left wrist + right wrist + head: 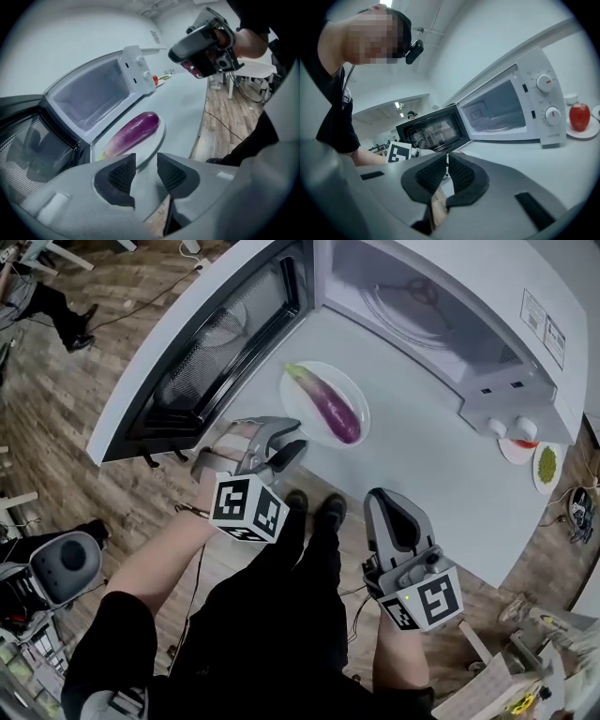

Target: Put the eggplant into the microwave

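A purple eggplant point(330, 406) point(133, 132) lies on a white plate point(298, 409) point(157, 140) on the white table, just in front of the white microwave point(441, 315) point(93, 93) point(501, 108). Its dark door point(216, 352) point(429, 131) stands swung wide open to the left, and the cavity is empty. My left gripper point(286, 442) point(146, 161) hangs at the near left rim of the plate, jaws open, nothing between them. My right gripper point(389, 498) point(446, 164) hovers at the table's near edge, right of the plate, jaws shut and empty.
A red apple point(580, 116) sits on a small plate right of the microwave, beside a small dish of something green point(547, 465). The table's curved front edge point(412, 549) runs just before the grippers, above a wooden floor point(229, 112) and the person's shoes point(328, 512).
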Demonstrator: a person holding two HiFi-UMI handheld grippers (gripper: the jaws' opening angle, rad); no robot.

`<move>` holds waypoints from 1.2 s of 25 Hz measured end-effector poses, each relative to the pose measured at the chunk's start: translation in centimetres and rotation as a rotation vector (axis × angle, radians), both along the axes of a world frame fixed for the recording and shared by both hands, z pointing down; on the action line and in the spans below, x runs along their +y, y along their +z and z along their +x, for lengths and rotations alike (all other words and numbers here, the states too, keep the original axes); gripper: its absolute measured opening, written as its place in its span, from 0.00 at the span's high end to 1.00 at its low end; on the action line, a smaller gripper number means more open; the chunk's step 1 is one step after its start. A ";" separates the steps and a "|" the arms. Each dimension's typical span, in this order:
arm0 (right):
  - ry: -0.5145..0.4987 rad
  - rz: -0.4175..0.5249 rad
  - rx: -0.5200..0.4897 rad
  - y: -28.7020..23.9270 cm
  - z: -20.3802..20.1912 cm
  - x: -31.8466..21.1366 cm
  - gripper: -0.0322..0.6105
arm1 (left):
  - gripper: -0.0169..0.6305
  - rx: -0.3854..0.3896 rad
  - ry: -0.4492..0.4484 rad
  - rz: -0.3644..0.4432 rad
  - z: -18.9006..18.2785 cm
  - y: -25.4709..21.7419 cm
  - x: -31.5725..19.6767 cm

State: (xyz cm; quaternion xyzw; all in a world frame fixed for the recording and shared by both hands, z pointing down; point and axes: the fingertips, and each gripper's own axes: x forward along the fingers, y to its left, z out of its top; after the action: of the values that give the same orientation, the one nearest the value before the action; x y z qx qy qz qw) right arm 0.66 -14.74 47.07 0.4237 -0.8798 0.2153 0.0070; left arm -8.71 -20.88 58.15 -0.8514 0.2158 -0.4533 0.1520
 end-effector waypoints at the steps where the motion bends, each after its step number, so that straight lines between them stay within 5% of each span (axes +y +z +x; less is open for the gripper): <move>1: 0.002 0.000 0.000 0.0 0.1 0.0 0.92 | 0.77 -0.020 0.013 0.011 0.1 0.2 -0.1; 30: 0.044 -0.017 -0.002 0.9 2.0 -0.2 0.92 | 0.77 -0.190 0.249 0.199 4.1 0.6 -2.4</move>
State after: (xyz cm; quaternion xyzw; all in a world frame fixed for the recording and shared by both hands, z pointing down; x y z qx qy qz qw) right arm 2.61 -14.91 47.93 0.4428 -0.8683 0.2236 0.0048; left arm -4.65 -23.25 58.79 -0.8056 0.1373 -0.4858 0.3103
